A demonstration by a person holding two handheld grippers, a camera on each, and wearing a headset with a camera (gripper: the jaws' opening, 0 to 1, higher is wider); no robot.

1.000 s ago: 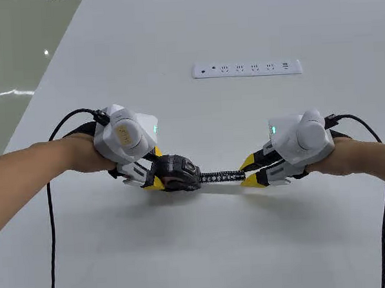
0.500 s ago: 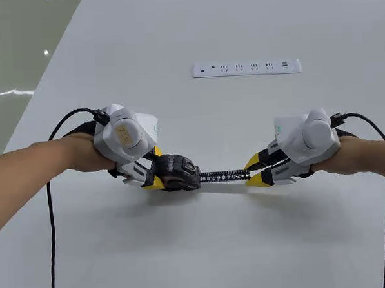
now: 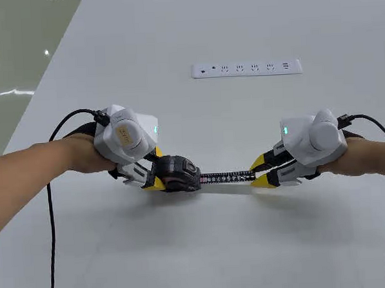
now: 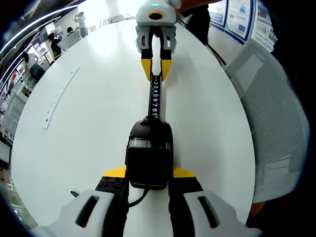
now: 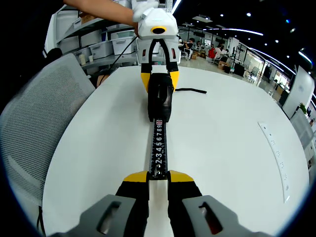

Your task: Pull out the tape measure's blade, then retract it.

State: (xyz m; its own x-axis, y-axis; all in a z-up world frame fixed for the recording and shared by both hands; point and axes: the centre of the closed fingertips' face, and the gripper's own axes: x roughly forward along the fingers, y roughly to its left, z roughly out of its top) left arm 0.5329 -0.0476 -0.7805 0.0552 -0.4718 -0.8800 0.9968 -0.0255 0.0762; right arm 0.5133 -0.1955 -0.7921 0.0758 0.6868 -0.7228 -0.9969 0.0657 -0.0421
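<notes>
White numerals run along the black blade (image 5: 159,143) of the tape measure (image 5: 160,98). In the right gripper view they read 2 3 4 5 6 7 8 9, with the 2 beside the right tongs (image 5: 158,176) and the 9 nearest the housing. In the left gripper view the same run reads 2 3 4 5 6 7 8. In the head view the figures are too small to read surely. The print on the posters (image 4: 240,12) is illegible

blade (image 5: 159,148) tip: hidden between right gripper (image 5: 158,177) jaws | cable (image 3: 52,254): cut by frame bottom
</notes>
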